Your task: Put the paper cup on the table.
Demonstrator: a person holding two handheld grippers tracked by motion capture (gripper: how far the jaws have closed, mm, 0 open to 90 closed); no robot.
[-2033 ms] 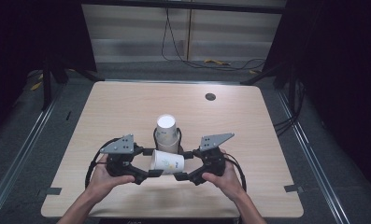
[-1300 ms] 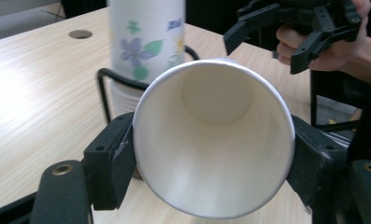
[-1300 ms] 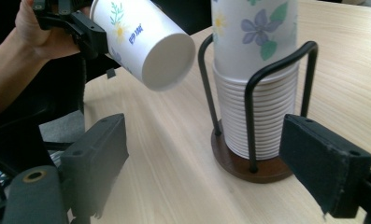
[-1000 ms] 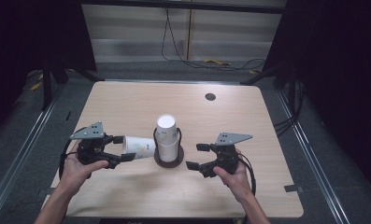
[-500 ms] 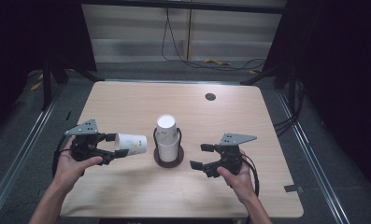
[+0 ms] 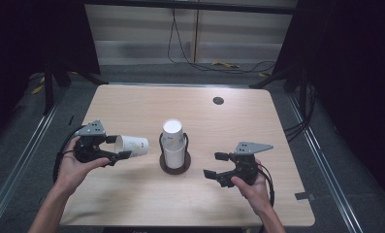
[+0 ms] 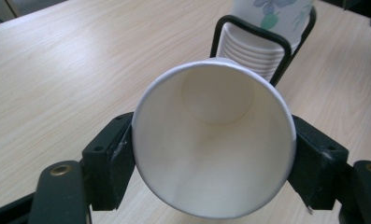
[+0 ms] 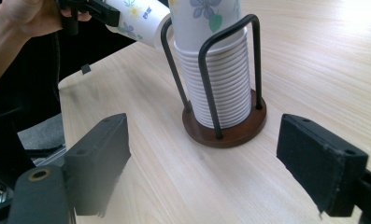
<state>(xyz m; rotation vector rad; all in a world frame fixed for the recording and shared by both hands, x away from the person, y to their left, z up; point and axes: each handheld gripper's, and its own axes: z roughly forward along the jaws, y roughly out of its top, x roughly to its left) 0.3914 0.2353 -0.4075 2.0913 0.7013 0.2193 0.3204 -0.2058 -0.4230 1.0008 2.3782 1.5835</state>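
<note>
A stack of white paper cups (image 6: 173, 142) (image 8: 216, 79) with flower prints stands upside down in a black wire holder on a round brown base (image 6: 175, 166) (image 8: 225, 133) at the table's middle. My left gripper (image 6: 117, 147) is shut on a single paper cup (image 6: 132, 145) (image 7: 213, 140), held on its side above the table left of the stack, its mouth facing the gripper's camera. That held cup (image 8: 136, 21) also appears at the top left of the right gripper view. My right gripper (image 6: 214, 165) (image 8: 202, 158) stands open and empty, right of the holder, jaws pointing at it.
The light wooden table (image 6: 238, 126) has a round cable hole (image 6: 218, 100) at the back right. Cables lie on the dark floor beyond the far edge. Metal rails run along both sides of the table.
Both grippers were together at the cup in front of the holder. The left one carried the cup away to the left and lifted it; the right one let go and drew back right.
</note>
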